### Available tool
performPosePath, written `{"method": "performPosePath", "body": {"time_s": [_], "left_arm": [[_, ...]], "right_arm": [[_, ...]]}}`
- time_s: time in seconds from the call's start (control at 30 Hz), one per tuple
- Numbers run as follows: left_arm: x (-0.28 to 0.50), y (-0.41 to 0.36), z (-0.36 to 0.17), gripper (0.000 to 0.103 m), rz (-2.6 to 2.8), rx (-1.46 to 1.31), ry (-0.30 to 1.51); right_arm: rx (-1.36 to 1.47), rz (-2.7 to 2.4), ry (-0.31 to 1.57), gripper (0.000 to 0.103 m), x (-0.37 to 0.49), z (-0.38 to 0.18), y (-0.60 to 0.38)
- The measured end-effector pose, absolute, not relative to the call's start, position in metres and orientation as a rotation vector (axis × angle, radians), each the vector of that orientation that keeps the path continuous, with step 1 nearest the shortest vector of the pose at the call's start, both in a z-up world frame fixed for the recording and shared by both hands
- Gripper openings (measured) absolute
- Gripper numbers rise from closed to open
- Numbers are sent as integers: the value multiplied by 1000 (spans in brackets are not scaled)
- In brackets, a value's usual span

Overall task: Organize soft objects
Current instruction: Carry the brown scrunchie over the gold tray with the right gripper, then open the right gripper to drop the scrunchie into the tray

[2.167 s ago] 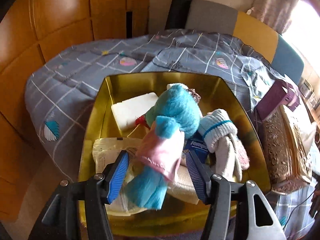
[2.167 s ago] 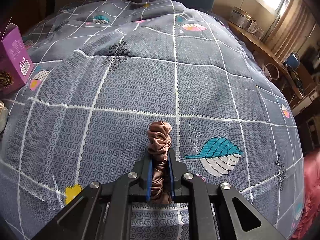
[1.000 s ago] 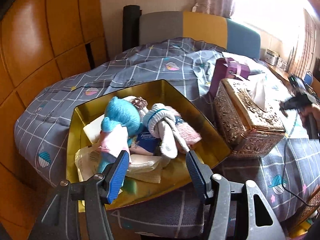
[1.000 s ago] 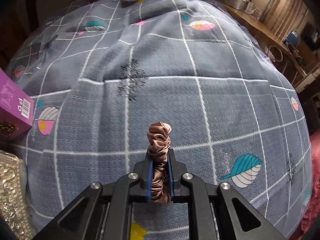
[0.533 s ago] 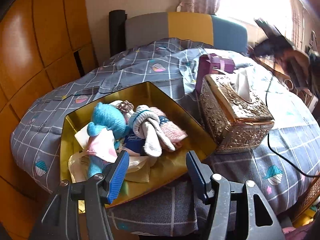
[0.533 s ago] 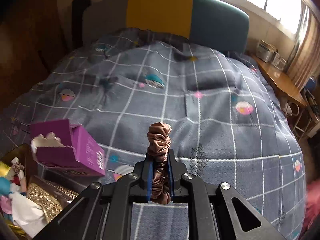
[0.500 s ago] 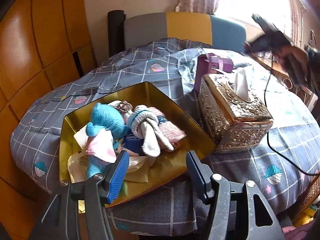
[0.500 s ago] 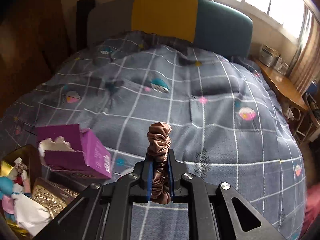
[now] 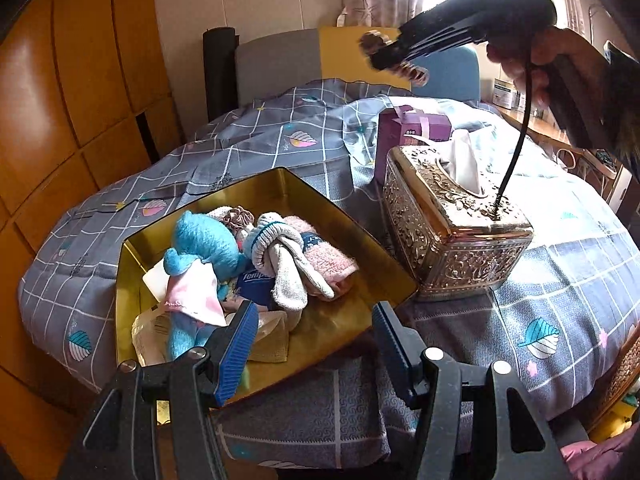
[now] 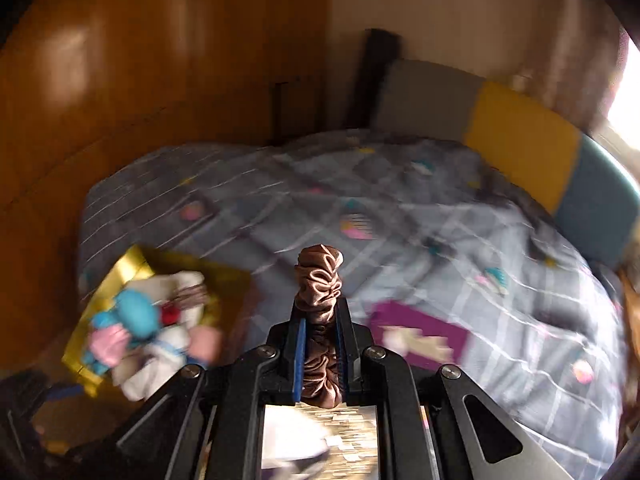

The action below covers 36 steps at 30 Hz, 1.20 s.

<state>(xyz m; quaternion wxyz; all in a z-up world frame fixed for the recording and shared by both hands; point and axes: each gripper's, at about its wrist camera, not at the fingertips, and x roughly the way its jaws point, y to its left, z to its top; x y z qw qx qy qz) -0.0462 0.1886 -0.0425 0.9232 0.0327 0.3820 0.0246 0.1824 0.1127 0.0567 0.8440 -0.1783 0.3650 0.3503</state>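
Brown satin scrunchie (image 10: 319, 280) upright, pinched between fingers (image 10: 298, 354); gold box (image 9: 280, 188) holds soft toys.

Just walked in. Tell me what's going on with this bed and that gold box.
A person is tidying soft things into a gold tin on the bed. The right gripper is shut on a brown satin scrunchie, held in the air above the ornate tissue box. The left gripper hangs open and empty at the tin's near edge. The tin already holds a blue plush toy, rolled socks and a pink towel.
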Motion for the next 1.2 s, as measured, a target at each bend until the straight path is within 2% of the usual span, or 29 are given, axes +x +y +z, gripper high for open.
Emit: {"method": "performPosePath", "body": {"time_s": [0.23, 0.6, 0.83, 1.2], "left_arm": [[-54, 202, -42, 60, 79, 44, 779], [-71, 289, -35, 60, 365, -137, 738], [-68, 291, -36, 60, 379, -130, 740], [-57, 272, -39, 60, 364, -114, 757]], "right_arm": [[-461, 945, 817, 13, 130, 22, 157], [-435, 1153, 934, 13, 61, -37, 195], [-502, 1045, 1015, 13, 57, -81, 213], [-558, 882, 962, 14, 63, -93, 208]]}}
